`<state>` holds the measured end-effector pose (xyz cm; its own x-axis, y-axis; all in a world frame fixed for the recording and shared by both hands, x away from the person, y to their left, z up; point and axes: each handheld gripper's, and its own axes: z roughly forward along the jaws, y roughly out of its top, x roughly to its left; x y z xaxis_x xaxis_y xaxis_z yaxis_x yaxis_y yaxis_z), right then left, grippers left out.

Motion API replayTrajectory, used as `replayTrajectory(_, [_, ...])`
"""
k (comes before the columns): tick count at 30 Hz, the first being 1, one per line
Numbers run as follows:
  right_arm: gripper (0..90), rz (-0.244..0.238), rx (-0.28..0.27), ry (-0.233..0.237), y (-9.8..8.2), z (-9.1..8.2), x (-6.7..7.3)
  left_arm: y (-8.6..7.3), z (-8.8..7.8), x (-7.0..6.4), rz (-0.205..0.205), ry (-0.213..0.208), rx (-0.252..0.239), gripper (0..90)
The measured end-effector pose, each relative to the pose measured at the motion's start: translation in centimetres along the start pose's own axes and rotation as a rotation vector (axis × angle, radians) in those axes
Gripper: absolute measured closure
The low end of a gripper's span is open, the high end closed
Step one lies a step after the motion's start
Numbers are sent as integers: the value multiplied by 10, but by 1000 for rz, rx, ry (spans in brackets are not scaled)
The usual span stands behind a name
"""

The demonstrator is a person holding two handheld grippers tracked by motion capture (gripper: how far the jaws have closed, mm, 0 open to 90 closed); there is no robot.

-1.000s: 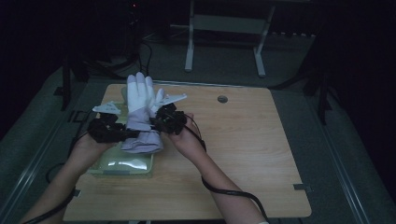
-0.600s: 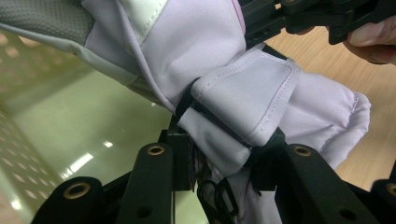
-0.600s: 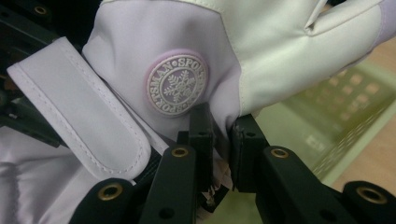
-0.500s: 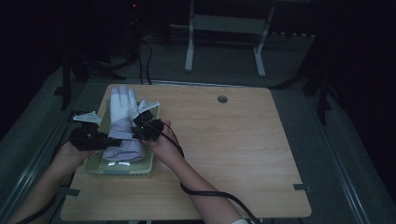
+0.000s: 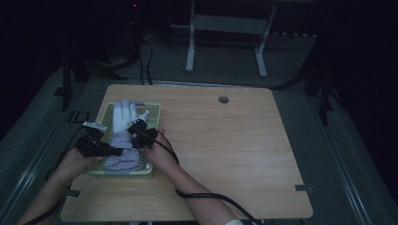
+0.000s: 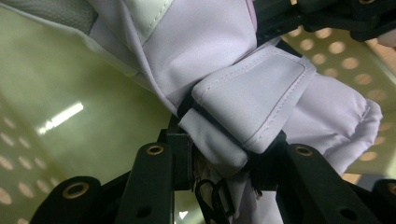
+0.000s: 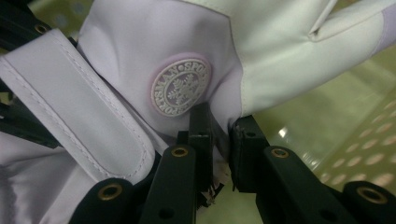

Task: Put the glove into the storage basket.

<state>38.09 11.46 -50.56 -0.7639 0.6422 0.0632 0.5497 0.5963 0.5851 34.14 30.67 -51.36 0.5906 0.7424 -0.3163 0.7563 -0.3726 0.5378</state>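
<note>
— What have you got hold of there?

— A padded white and pale-lilac ski glove (image 5: 123,133) with a strap at the wrist. My left gripper (image 6: 219,161) is clamped on the cuff (image 6: 261,116), my right gripper (image 7: 219,140) on the fabric just below the round embossed badge (image 7: 181,87). Both sets of jaws are nearly together with cloth pinched between them.

— And where is it relative to you?

— It stretches between my two grippers, fingers pointing away from me, over the pale green perforated plastic basket (image 5: 152,112) that sits on the wooden table (image 5: 244,150) under both hands. (From above I cannot tell whether the cuff already rests on the basket floor.)

— What worries you?

— Mostly the release. If I open one gripper before the other, I think the glove will swing on the remaining grip and drape over the basket rim. The fabric looks slick, so a thin pinch could also slip out early. And the loose strap (image 7: 74,112) lies close beside my right jaws; it might catch on them as I pull back and drag the glove out with me.
</note>
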Motion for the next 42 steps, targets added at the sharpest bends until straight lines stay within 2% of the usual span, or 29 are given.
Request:
replayTrajectory(3, [807,-3,51,-16,3,8,3,0,5,4,-47,0,37,664])
replayTrajectory(5, [794,0,79,-16,5,12,4,0,7,5,-64,-6,66,646])
replayTrajectory(7, [740,-5,95,-28,5,15,6,2,9,3,-62,19,97,594])
replayTrajectory(10, [707,-18,83,-27,5,14,6,5,13,-3,-50,77,131,555])
replayTrajectory(12, [695,-25,83,-24,6,12,5,5,13,-4,-50,89,123,546])
replayTrajectory(13, [657,-38,74,-36,6,10,6,5,13,-4,-53,93,116,540])
replayTrajectory(15, [643,-45,67,-48,7,8,5,4,13,-5,-56,110,107,539])
replayTrajectory(19, [563,-35,38,-36,8,1,-1,6,15,-9,-49,163,121,508])
replayTrajectory(20, [518,-30,11,-24,8,-4,-5,6,15,-11,-41,174,121,470])
replayTrajectory(21, [518,-30,11,-24,8,-4,-5,7,14,-12,-37,186,116,470])
replayTrajectory(23, [472,-23,-20,0,9,-11,-9,6,11,-14,-31,196,87,434])
replayTrajectory(25, [461,-18,-55,26,10,-18,-12,5,5,-17,-33,214,36,389])
replayTrajectory(26, [419,-24,-79,36,10,-22,-14,4,2,-18,-37,223,7,365])
replayTrajectory(28, [383,-29,-95,52,10,-28,-17,1,-3,-20,-26,217,-40,281])
replayTrajectory(30, [322,-15,-104,81,9,-32,-20,-2,-6,-22,-20,192,-75,193])
replayTrajectory(31, [289,-19,-105,98,8,-34,-22,-3,-8,-23,-23,201,-93,154])
replayTrajectory(34, [219,-30,-118,120,5,-40,-27,-4,-12,-25,-29,224,-162,107])
replayTrajectory(37, [180,-52,-130,121,2,-45,-31,-3,-14,-26,-28,224,-211,34])
replayTrajectory(39, [159,-58,-143,138,-1,-48,-34,-4,-16,-29,-13,240,-271,26])
replayTrajectory(42, [151,-62,-160,149,-6,-53,-39,-4,-18,-34,0,233,-348,26])
